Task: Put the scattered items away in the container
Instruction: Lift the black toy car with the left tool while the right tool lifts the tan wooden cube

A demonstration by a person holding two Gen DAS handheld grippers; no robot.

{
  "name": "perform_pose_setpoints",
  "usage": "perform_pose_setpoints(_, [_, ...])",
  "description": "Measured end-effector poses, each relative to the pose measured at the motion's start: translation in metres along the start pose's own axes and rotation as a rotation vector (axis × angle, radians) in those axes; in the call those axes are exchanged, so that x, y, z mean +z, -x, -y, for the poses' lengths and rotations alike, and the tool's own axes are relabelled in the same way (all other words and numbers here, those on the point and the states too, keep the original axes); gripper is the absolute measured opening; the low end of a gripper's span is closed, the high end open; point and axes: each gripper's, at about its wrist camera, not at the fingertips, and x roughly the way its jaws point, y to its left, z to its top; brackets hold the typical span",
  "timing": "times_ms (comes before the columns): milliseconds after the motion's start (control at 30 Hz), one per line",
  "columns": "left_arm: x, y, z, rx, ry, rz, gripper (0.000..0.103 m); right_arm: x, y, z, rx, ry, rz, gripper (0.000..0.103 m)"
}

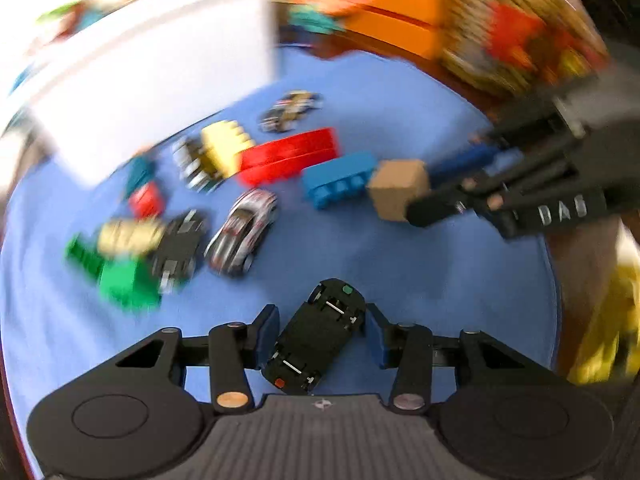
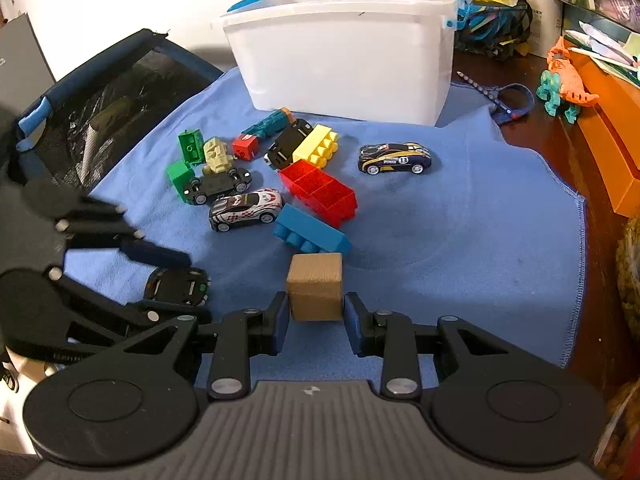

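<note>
My left tongs (image 1: 322, 334) held an upturned black car (image 1: 316, 338) crosswise between the pads, and my right tongs (image 2: 316, 312) were closed on a wooden cube (image 2: 315, 286); both sat just above the blue cloth (image 2: 460, 220), well short of the white bin (image 2: 340, 68) at the far edge of it. The left view was smeared, so I could not judge how firm that grip was.

I judged the job barely under way. Still lying loose in front of the bin were a white car (image 2: 246, 209), a navy car (image 2: 395, 159), two more overturned cars (image 2: 218, 186), and red (image 2: 318, 190), blue (image 2: 312, 234), yellow (image 2: 316, 146) and green bricks (image 2: 191, 147), with a few smaller bits among them. I could not see inside the bin, so what it already held I could not tell. Two pieces were in hand; about a dozen were left.
</note>
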Motion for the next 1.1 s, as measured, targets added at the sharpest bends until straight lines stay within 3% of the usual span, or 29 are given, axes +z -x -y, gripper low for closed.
perform_pose_setpoints(133, [-0.011,0.015,0.006,0.161,0.099,0.044,0.049,0.002,-0.001,-0.003,0.001,0.009,0.006,0.033])
perform_pose_setpoints(233, [-0.01,0.011,-0.006,0.233,0.211,0.035,0.049,0.003,-0.005,-0.006,-0.001,0.002,0.015,0.033])
perform_pose_setpoints(367, [-0.011,0.004,-0.02,0.23,0.295,0.043,0.052,0.0,-0.012,-0.014,-0.032,0.009,0.026,0.036])
perform_pose_setpoints(400, [-0.011,0.003,-0.022,0.217,0.318,0.038,0.057,-0.001,-0.012,-0.016,-0.047,0.009,0.025,0.038])
perform_pose_setpoints(433, [-0.011,0.002,-0.024,0.207,0.339,0.028,0.073,-0.003,-0.012,-0.017,-0.061,0.01,0.029,0.045])
perform_pose_setpoints(467, [-0.013,0.002,-0.025,0.209,0.352,0.023,0.081,-0.004,-0.011,-0.018,-0.071,0.008,0.042,0.048])
perform_pose_setpoints(567, [-0.024,0.005,-0.02,0.247,0.345,0.032,0.083,-0.005,-0.008,-0.019,-0.091,-0.001,0.085,0.06])
perform_pose_setpoints(767, [-0.023,0.005,-0.015,0.261,0.313,0.042,0.083,-0.01,-0.013,-0.03,-0.127,0.052,0.159,0.06])
perform_pose_setpoints(1000, [-0.023,0.004,-0.009,0.271,0.269,0.087,0.08,-0.024,-0.022,-0.025,-0.139,-0.001,0.191,0.06])
perform_pose_setpoints(1033, [-0.023,0.004,-0.01,0.264,0.272,0.088,0.079,-0.025,-0.022,-0.024,-0.154,-0.022,0.195,0.066])
perform_pose_setpoints(1067, [-0.023,0.004,-0.012,0.254,0.28,0.086,0.08,-0.025,-0.023,-0.023,-0.195,-0.059,0.189,0.084])
perform_pose_setpoints(1100, [-0.024,0.004,-0.014,0.247,0.293,0.083,0.081,-0.025,-0.025,-0.022,-0.251,-0.094,0.174,0.095])
